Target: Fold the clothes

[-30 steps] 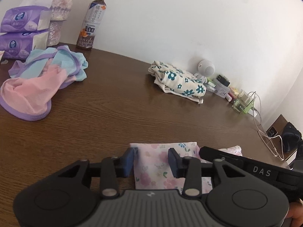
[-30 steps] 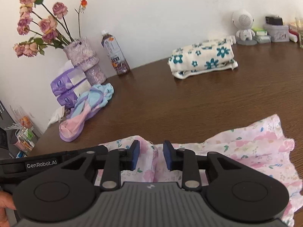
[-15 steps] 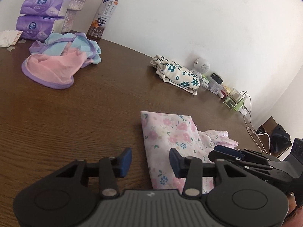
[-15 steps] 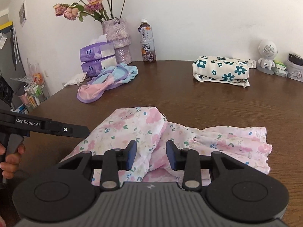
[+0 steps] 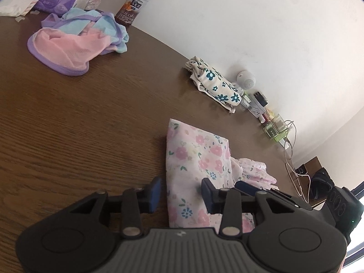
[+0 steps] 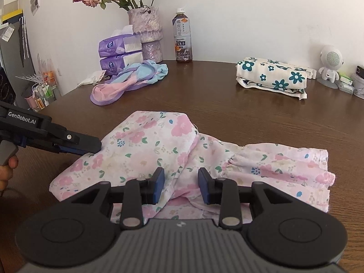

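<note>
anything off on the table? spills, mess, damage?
No spills or damage visible. Only untidy item: the pink, blue and purple garment lies bunched and unfolded near the tissue packs, unlike the neatly folded blue-flowered cloth. The pink floral garment is only partly folded, its right side rumpled.

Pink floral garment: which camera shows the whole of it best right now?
The right wrist view: the pink floral garment spreads across the table, folded flap and ruffled end both visible. The left wrist view shows mainly the folded flap; the right gripper hides part of the rest.
</note>
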Demonstrator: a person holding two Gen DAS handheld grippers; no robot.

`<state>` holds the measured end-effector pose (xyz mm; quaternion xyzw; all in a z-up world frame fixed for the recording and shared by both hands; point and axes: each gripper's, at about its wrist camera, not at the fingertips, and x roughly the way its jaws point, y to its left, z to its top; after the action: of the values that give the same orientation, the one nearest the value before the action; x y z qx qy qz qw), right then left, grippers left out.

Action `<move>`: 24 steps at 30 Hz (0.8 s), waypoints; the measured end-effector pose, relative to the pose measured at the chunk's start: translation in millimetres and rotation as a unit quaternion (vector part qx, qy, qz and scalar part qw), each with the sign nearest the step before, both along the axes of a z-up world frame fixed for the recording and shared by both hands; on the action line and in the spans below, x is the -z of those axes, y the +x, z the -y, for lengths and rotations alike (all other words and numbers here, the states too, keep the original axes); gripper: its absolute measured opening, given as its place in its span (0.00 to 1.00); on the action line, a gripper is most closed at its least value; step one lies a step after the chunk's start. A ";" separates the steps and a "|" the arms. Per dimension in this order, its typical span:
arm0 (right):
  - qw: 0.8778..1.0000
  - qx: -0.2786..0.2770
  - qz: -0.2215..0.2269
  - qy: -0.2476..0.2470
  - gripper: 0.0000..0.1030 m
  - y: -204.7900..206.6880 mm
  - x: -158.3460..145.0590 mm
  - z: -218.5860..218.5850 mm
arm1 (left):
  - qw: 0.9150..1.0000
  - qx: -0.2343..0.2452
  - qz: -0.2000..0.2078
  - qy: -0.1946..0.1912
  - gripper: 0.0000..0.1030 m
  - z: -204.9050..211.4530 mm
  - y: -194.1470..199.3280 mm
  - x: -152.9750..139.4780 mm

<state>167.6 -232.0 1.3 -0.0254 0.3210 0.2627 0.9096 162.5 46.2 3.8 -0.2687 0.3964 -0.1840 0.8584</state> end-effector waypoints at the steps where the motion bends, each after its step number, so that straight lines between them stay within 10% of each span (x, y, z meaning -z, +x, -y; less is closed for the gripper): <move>1: 1.000 0.000 0.000 0.001 0.31 0.1 0.5 0.6 | 1.000 0.001 -0.003 -0.004 0.36 1.2 1.2 0.4; 17: 1.000 -0.001 0.002 0.008 0.32 -0.5 3.1 3.9 | 1.000 -0.010 0.002 -0.013 0.14 7.5 9.0 7.4; 24: 0.999 0.006 0.009 0.031 0.33 -1.6 0.3 9.9 | 0.991 0.008 0.088 0.103 0.10 41.1 -4.7 -25.0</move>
<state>165.9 -241.8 1.0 0.0021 0.3052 0.2669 0.9141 157.8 5.1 28.8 -0.1583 0.3387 -0.1722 0.9113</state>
